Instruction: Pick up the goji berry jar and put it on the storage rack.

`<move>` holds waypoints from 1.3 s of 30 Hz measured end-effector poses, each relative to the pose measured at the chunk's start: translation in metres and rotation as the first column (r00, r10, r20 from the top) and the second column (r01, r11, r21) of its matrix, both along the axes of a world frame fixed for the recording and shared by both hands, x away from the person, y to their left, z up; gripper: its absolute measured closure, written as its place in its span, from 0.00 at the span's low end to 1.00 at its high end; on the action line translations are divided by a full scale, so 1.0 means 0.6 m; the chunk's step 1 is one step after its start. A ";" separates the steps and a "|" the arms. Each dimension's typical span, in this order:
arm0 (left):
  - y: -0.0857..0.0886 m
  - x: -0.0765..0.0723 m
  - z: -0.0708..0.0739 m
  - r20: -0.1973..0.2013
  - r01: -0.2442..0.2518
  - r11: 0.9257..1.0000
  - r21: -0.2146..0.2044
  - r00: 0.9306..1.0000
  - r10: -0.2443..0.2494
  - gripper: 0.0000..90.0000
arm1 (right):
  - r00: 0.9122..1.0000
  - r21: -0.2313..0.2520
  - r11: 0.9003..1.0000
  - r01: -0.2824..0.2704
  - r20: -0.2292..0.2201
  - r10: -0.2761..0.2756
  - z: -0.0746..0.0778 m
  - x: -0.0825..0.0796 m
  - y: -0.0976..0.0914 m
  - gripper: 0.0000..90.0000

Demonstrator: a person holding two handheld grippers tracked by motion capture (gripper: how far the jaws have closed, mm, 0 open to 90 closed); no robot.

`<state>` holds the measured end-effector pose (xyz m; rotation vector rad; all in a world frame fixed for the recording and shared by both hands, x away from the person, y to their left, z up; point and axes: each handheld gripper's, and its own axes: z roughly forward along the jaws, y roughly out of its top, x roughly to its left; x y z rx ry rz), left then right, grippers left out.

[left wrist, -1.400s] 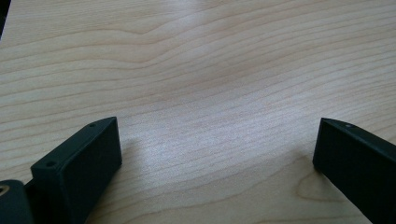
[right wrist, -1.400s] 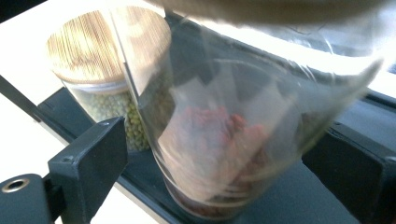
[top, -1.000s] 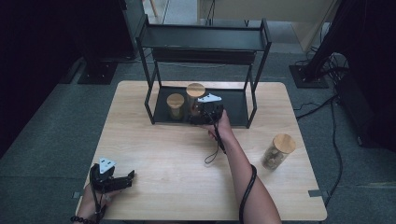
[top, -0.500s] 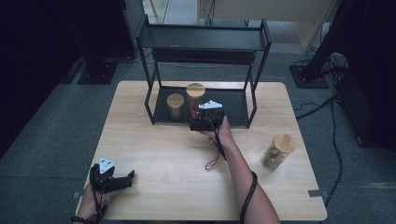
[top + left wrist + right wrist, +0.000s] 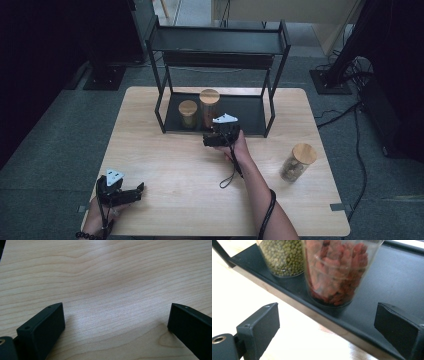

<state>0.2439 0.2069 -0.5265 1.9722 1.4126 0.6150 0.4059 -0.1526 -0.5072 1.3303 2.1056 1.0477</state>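
Pulling my right claw (image 5: 209, 140) back off rack's bottom shelf (image 5: 247, 112), jaws apart, empty. Red-berry jar (image 5: 337, 270) stays on shelf beside green-bean jar (image 5: 283, 257), near worktop's far edge: placed. Third jar (image 5: 298, 162) waits near right edge. Left claw (image 5: 135, 192) apart, idle, near corner.

Two black hand-held grippers, left (image 5: 131, 192) and right (image 5: 207, 140), each topped by a pale grey three-cornered plate and trailing a thin black cable. Blocky matte-black jaws with small round holes near the tips. Dark beaded bracelet on the left wrist; bare forearms, no sleeves.
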 end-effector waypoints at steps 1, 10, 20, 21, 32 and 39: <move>0.000 0.000 0.000 0.000 0.000 1.000 0.000 1.000 0.000 0.01 | 1.000 0.000 1.000 -0.002 -0.002 0.002 -0.001 -0.001 0.000 0.06; 0.000 0.000 0.000 0.000 0.003 1.000 0.000 1.000 -0.003 0.01 | 1.000 0.010 1.000 -0.013 -0.007 0.013 -0.014 -0.013 0.000 0.06; 0.000 0.000 0.000 0.001 0.003 1.000 0.000 1.000 -0.003 0.01 | 0.999 0.016 1.000 -0.024 -0.024 0.024 -0.030 -0.025 -0.001 0.06; 0.000 0.000 0.000 0.001 0.002 1.000 0.001 1.000 -0.002 0.01 | 0.999 0.016 1.000 -0.023 -0.026 0.024 -0.031 -0.026 0.000 0.06; 0.000 0.000 0.000 0.001 0.002 1.000 0.001 1.000 -0.002 0.01 | 0.999 0.008 1.000 -0.029 -0.035 0.030 -0.034 -0.038 0.004 0.06; 0.000 -0.001 0.000 0.001 0.002 1.000 0.001 1.000 -0.002 0.01 | 0.998 -0.001 0.999 -0.042 -0.054 0.042 -0.035 -0.046 0.006 0.06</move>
